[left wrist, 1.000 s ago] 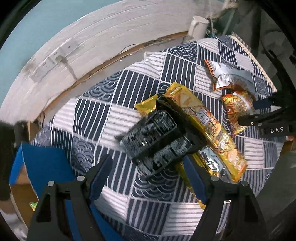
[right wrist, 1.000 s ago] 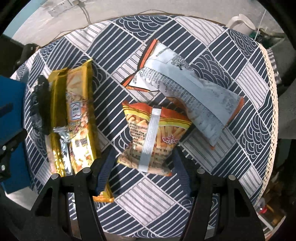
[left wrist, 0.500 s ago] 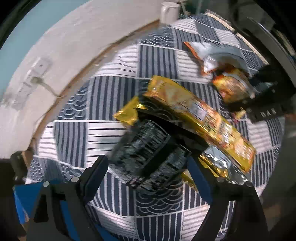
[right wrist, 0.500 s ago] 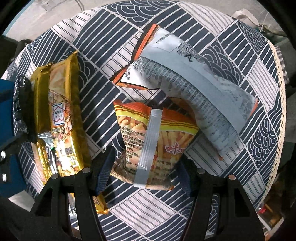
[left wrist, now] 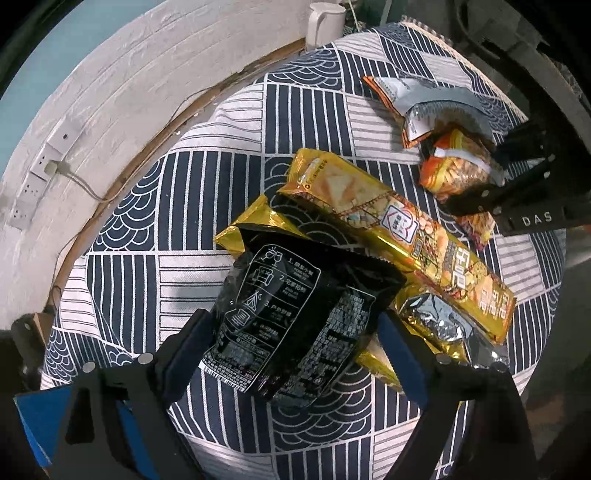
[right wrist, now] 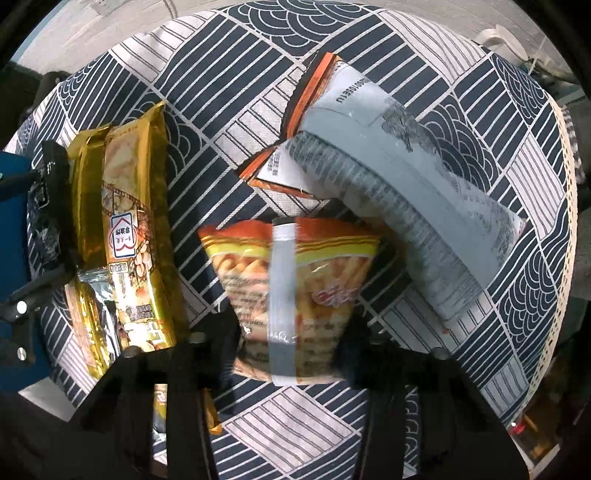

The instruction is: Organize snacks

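Note:
My left gripper (left wrist: 295, 328) is shut on a black snack bag (left wrist: 295, 314) and holds it over the patterned tablecloth (left wrist: 207, 184). A long gold snack pack (left wrist: 399, 236) lies beside it on another gold pack (left wrist: 251, 229); the long pack also shows in the right wrist view (right wrist: 136, 240). My right gripper (right wrist: 291, 328) is shut on an orange snack bag (right wrist: 295, 280), which also shows in the left wrist view (left wrist: 458, 166). A grey-and-orange bag (right wrist: 388, 184) lies just behind it.
A white mug (left wrist: 325, 18) stands at the table's far edge by the white wall. A power strip (left wrist: 40, 170) hangs on that wall. A blue box (right wrist: 14, 221) sits at the table's left side. The table edge (right wrist: 569, 229) runs along the right.
My left gripper has swung with the black bag, which now sits further into the jaws. My right gripper has closed in on the orange bag, which has lifted and blurred.

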A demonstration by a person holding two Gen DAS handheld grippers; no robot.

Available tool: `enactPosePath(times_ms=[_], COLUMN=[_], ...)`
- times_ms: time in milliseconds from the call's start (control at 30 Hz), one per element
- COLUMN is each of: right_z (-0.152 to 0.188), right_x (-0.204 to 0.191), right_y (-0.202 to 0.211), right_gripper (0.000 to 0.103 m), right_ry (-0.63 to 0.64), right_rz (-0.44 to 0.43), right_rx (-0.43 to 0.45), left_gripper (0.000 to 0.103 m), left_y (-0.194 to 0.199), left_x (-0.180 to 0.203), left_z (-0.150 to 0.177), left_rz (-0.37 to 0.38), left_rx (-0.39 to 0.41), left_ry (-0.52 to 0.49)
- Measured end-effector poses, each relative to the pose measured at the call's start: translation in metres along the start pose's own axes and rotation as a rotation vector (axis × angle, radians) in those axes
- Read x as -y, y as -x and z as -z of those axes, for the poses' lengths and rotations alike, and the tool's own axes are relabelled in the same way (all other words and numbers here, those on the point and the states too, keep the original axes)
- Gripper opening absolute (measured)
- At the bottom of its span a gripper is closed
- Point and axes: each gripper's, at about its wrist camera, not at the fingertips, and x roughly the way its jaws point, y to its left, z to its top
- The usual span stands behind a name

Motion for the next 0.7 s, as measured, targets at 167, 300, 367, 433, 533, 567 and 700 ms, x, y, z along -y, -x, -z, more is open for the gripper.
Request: enactPosePath(times_ms=[167, 300, 367, 433, 533, 567, 700], right_z=[-0.001, 0.001, 0.002, 0.005, 0.011, 0.011, 0.013], right_x=[-0.003, -0.005, -0.005, -0.01, -0.013, -0.014, -0.024], right_y=[0.002, 0.012, 0.019, 0.026, 0.04, 0.043, 0.058], right_gripper=[0.037, 0.036, 0.036, 0.036, 0.036, 0.036, 0.036], right_ry=[0.019, 0.028, 0.032, 0.038, 0.051, 0.056, 0.076], right_rz=[0.012, 0.026, 0.03, 0.033, 0.039, 0.039, 0.048], right_rx=[-0.003, 0.014, 0.028, 0.042, 0.064, 0.069, 0.09], left_gripper=[0.087, 0.075, 0.074, 0.072, 0.068, 0.068, 0.068], left_y=[0.001, 0.004, 0.006, 0.009, 0.013, 0.014, 0.024], left_x=[-0.004, -0.007, -0.01, -0.008, -0.002, -0.001, 0.001], left_z=[0.01, 0.013, 0.016, 0.019, 0.021, 0.023, 0.028], left_rz=[0.013, 0.019, 0.02, 0.009, -0.014, -0.021, -0.029], left_rx=[0.015, 0.02, 0.02, 0.021, 0.029, 0.031, 0.033], left_ry=[0.028, 0.053, 0.072, 0.081, 0.08, 0.087, 0.123])
